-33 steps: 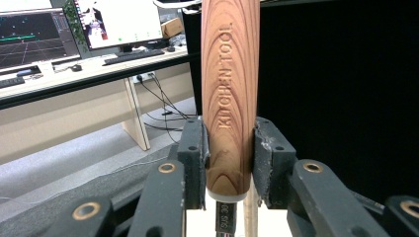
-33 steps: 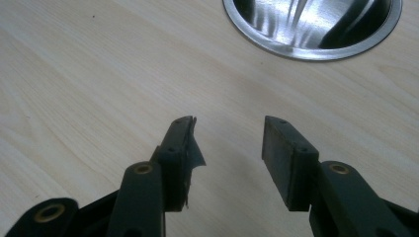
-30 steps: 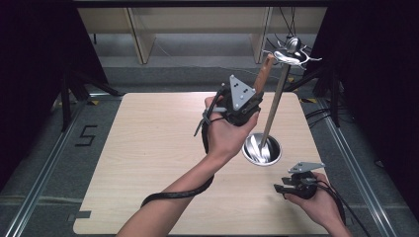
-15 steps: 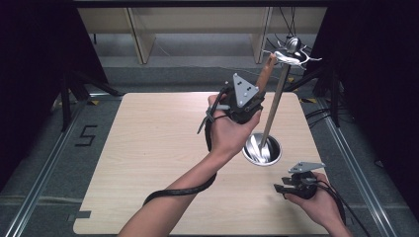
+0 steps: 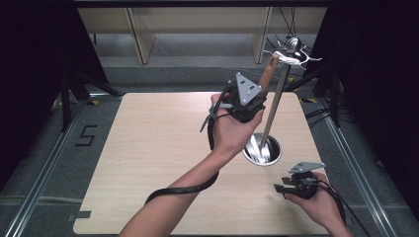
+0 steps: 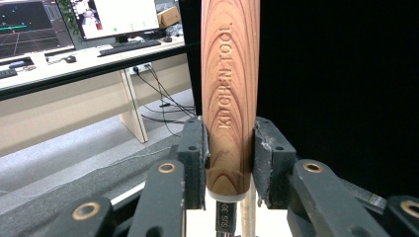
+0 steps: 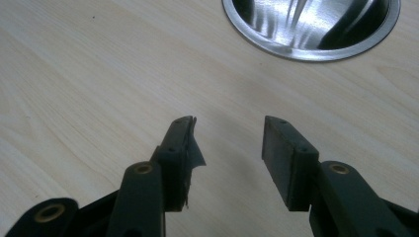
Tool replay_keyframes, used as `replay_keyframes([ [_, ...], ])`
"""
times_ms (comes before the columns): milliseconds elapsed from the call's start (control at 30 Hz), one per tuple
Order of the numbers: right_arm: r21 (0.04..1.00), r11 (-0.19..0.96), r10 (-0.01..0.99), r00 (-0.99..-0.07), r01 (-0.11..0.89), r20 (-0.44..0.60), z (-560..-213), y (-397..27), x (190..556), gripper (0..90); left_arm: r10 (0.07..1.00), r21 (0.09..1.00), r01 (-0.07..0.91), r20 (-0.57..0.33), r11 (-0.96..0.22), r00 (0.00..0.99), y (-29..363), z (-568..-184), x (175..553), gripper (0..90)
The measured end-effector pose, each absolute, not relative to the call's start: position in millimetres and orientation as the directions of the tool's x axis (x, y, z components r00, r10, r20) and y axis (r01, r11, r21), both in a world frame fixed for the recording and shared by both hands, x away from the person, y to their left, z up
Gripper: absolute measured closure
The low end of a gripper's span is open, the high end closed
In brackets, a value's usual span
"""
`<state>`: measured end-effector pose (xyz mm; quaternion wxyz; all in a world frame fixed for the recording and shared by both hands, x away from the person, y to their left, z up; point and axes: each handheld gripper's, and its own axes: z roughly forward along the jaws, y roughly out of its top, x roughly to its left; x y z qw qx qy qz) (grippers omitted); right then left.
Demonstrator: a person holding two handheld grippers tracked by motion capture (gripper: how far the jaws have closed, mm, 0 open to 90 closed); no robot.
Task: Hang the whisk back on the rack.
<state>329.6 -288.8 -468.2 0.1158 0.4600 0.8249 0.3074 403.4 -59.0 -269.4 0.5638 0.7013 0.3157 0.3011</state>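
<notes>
High view: light wooden table (image 5: 148, 163), seen from above, a person's forearms entering from the bottom edge.
Left gripper (image 5: 245, 101): raised above the table's far right part, jaws partly closed and clamped on the tool's wooden handle.
Tool (image 5: 269, 71): wooden handle stamped KITCHEN TOOL (image 6: 230, 94), standing nearly upright between the pads in the left gripper view; its upper end reaches close to the stand's top hooks.
Stand (image 5: 274, 101): metal pole on a round steel base (image 5: 262, 150) near the table's right edge, hooks at the top.
Right gripper (image 5: 284, 188): resting low by the near right corner, jaws apart and holding nothing; the base's rim (image 7: 311, 29) lies just ahead of it.
</notes>
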Motion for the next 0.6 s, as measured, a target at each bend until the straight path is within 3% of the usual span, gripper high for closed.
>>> replay_keyframes([
  [600,0.603,0.411,0.822,-0.564,0.684,0.078,-466.6,-291.2,330.6,56.1,0.776,0.974,0.128,0.068,-0.189,0.627,-68.1,-272.7,411.5,68.4],
])
